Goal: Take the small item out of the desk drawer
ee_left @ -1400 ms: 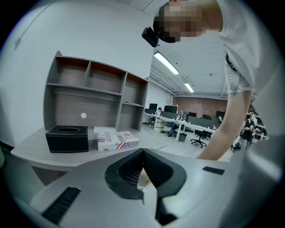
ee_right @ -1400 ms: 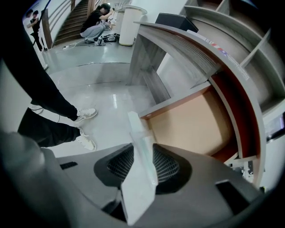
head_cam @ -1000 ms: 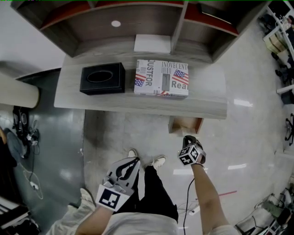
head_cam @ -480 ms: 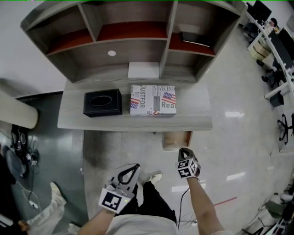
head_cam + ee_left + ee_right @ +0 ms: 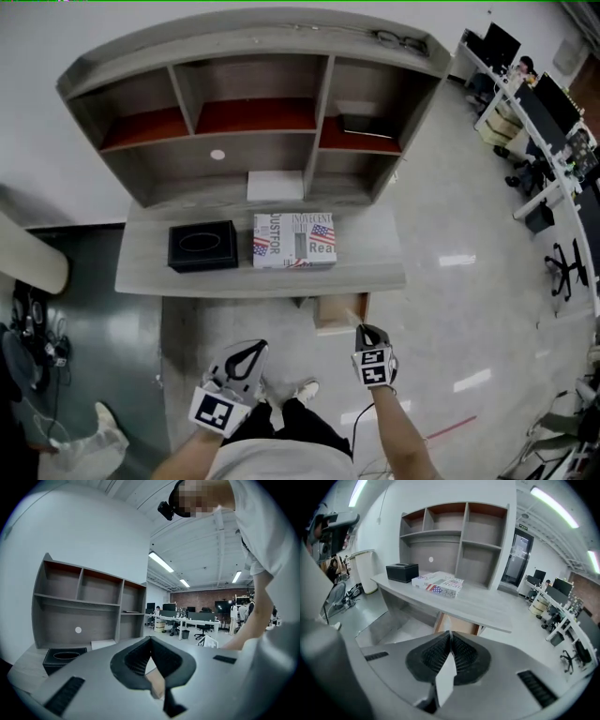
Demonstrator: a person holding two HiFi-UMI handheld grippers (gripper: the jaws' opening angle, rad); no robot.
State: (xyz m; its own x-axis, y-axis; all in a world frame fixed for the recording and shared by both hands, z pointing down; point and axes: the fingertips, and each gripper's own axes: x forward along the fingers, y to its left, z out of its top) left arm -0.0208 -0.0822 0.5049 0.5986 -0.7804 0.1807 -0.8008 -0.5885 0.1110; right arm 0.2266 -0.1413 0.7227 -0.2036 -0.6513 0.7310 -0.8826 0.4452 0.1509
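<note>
Both jaws closed, right gripper (image 5: 449, 634) pinching thin white card (image 5: 445, 677), left gripper (image 5: 150, 639) tip-to-tip.

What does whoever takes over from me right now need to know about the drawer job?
Left tool: jaws together, apparently empty.
Right tool: shut on a thin white item.
Drawer: open under the desk, both tools held back from it.
Done: item looks to be out of the drawer.
To do: probably set it down, close the drawer.
</note>
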